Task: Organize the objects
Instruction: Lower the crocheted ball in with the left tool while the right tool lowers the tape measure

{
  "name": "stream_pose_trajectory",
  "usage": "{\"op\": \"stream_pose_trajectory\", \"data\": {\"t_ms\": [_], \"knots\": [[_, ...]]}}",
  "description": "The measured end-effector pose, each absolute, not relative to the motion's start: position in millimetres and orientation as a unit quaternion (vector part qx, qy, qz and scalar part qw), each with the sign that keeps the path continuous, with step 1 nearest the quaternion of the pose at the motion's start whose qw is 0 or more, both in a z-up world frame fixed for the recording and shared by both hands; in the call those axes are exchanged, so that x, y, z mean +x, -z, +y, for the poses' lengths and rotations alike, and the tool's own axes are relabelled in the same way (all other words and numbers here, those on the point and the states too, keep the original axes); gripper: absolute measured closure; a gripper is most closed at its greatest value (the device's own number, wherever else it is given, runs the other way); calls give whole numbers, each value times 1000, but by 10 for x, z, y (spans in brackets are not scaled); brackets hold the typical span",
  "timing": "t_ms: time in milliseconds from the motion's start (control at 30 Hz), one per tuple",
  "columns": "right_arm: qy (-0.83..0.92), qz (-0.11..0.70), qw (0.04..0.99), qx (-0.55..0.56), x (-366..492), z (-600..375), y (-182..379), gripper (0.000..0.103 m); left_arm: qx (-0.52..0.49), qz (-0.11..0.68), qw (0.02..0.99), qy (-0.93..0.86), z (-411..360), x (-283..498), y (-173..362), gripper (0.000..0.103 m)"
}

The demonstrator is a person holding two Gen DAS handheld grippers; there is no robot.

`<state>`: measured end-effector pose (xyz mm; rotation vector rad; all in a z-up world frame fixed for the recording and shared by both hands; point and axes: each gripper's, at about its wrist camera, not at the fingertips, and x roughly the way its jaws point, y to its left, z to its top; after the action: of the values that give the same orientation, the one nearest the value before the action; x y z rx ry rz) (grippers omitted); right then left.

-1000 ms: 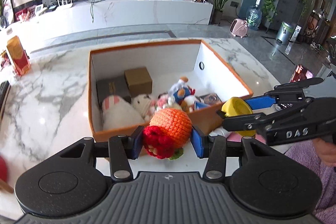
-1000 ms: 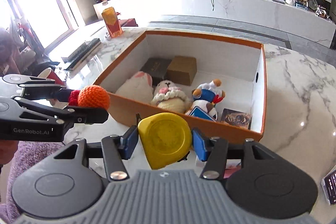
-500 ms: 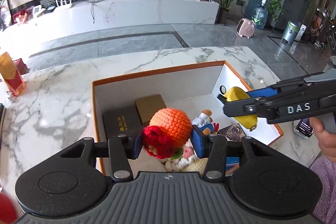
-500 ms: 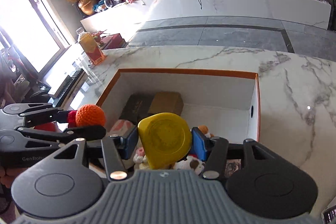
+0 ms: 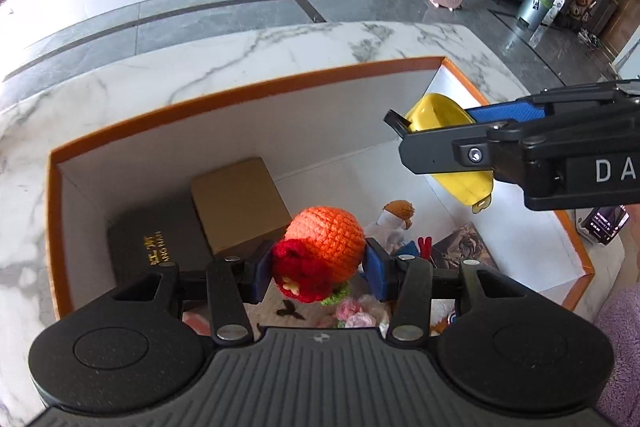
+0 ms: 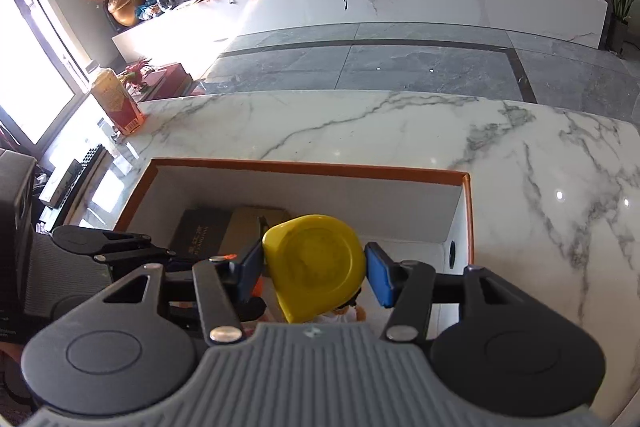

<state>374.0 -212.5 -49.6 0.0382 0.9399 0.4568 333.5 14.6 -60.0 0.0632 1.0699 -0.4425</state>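
My left gripper [image 5: 318, 269] is shut on an orange and red crocheted toy [image 5: 326, 245], held over the inside of the orange-rimmed white box [image 5: 240, 87]. To its right my right gripper [image 5: 436, 139] is shut on a yellow tape measure [image 5: 452, 155], above the box's right half. In the right wrist view the yellow tape measure [image 6: 316, 263] fills the space between the blue pads [image 6: 378, 273] of the right gripper [image 6: 314, 269], and the left gripper [image 6: 120, 251] shows at the lower left. The box [image 6: 312, 169] lies just below.
Inside the box lie a dark box [image 5: 148, 247], a brown cardboard box [image 5: 240, 203], a small figure [image 5: 394, 221], a card [image 5: 464, 247] and plush toys. A phone [image 5: 606, 223] rests right of the box. An orange carton [image 6: 114, 103] and a keyboard [image 6: 76, 171] stand on the marble table [image 6: 540, 187].
Both grippers moved forward from in front of the box to over its inside, each still gripping its object. The box's near wall has dropped out of view.
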Motion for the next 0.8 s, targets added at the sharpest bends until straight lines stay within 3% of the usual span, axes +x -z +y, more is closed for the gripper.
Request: {"op": "stream_pose_trajectory", "data": {"t_ms": [300,500,600,733,800], "knots": [[-219,463,859,14,3918,-2019,713,46,66,513,833,198,137,3328,743,45],[-194,484,853,19,4137,-1898,880,46,65,514,834,190,223,3311,725,34],[-177,503,846,23,4259,-1810,996,46,68,520,831,184,266,3295,727,40],[-151,528,835,30,4385,-1722,1164,46,54,526,827,189,296,3287,724,59],[-141,539,830,34,4434,-1688,1239,46,63,525,828,189,265,3274,719,62]]}}
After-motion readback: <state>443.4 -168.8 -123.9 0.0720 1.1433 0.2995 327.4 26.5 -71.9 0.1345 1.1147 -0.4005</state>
